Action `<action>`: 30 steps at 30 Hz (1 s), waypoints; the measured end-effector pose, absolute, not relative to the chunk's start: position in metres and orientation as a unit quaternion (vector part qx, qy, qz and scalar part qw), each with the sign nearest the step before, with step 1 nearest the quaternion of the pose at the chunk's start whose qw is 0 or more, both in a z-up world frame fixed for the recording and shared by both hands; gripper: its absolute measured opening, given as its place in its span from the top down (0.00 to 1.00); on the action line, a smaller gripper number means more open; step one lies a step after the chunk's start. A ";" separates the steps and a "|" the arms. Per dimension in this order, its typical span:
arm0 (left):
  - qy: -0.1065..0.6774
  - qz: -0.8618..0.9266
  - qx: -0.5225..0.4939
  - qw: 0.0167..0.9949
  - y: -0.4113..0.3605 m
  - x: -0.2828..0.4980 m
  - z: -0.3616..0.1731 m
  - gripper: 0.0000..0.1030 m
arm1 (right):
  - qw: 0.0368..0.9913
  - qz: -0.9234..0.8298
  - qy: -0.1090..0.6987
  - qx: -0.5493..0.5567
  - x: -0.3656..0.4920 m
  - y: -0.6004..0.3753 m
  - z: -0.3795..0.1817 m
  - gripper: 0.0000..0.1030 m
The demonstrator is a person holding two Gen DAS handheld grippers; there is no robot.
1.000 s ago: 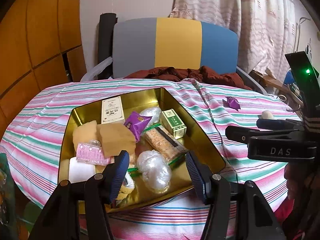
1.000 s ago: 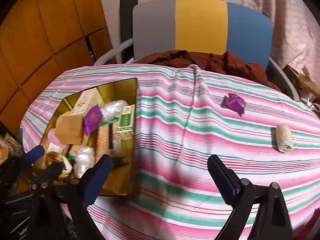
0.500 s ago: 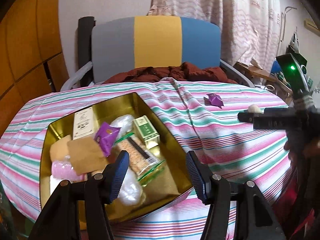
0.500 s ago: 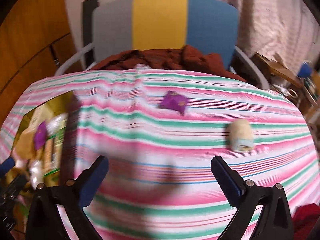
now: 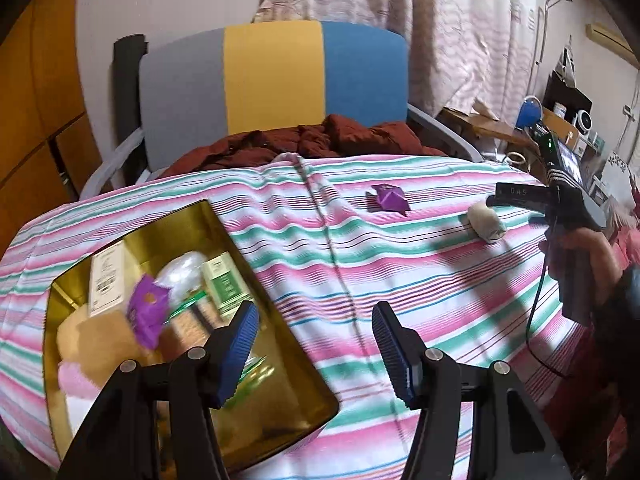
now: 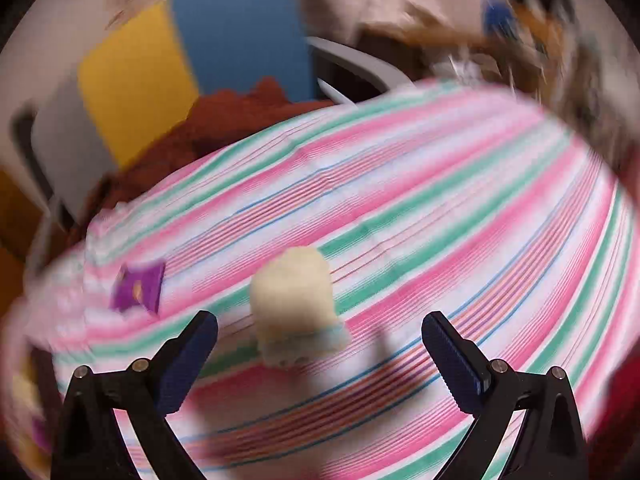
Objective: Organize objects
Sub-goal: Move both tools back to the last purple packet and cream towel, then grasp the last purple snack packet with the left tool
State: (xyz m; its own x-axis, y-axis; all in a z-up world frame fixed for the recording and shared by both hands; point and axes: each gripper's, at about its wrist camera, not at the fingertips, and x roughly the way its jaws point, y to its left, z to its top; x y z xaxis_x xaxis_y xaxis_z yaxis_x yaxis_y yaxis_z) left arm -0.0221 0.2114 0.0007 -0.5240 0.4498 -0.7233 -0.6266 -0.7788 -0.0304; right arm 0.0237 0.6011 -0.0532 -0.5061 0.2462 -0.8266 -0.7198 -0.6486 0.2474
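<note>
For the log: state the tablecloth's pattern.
The tablecloth has pink, green and white stripes; clearest in the left wrist view.

Both hand-held grippers — left [image 5: 314,344], right [image 6: 320,354] — gape wide, empty.

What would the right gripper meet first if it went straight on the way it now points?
Probably the cream roll, lying on the striped cloth just ahead of the open right gripper, slightly left of centre. The frame is blurred, so depth is uncertain.

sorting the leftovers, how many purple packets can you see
2: one purple packet lies loose on the striped tablecloth; another purple packet sits inside the gold tin. More may be buried there.
</note>
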 end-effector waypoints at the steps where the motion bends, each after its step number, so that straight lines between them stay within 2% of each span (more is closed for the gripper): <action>1: 0.120 0.862 -0.380 0.315 0.221 -0.025 -0.002 0.41 | 0.297 0.813 0.318 -0.387 0.028 0.609 -0.052 0.00; 6: 0.108 0.841 -0.410 0.336 0.262 -0.041 -0.009 0.41 | 0.296 0.799 0.344 -0.395 0.030 0.621 -0.058 0.00; 11: 0.091 0.821 -0.440 0.352 0.299 -0.063 -0.010 0.40 | 0.288 0.803 0.296 -0.431 0.010 0.608 -0.064 0.00; 13: 0.118 0.821 -0.429 0.358 0.316 -0.069 -0.009 0.32 | 0.280 0.807 0.282 -0.437 0.006 0.603 -0.064 0.00; 15: 0.156 0.815 -0.421 0.365 0.335 -0.076 -0.010 0.30 | 0.268 0.809 0.278 -0.444 0.003 0.598 -0.065 0.00; 18: 0.206 0.805 -0.405 0.380 0.359 -0.085 -0.011 0.20 | 0.265 0.810 0.270 -0.448 0.003 0.593 -0.064 0.00; 30: 0.376 0.734 -0.337 0.454 0.437 -0.124 -0.042 0.20 | 0.254 0.809 0.290 -0.444 0.005 0.592 -0.061 0.00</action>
State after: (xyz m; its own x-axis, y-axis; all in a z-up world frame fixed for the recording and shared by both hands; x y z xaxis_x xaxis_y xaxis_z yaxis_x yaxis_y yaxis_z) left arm -0.1241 0.4374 -0.0415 -0.3613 0.4126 -0.8362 -0.9198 -0.3052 0.2468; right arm 0.0053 0.5923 -0.0615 -0.4766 0.1537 -0.8656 -0.6680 -0.7034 0.2429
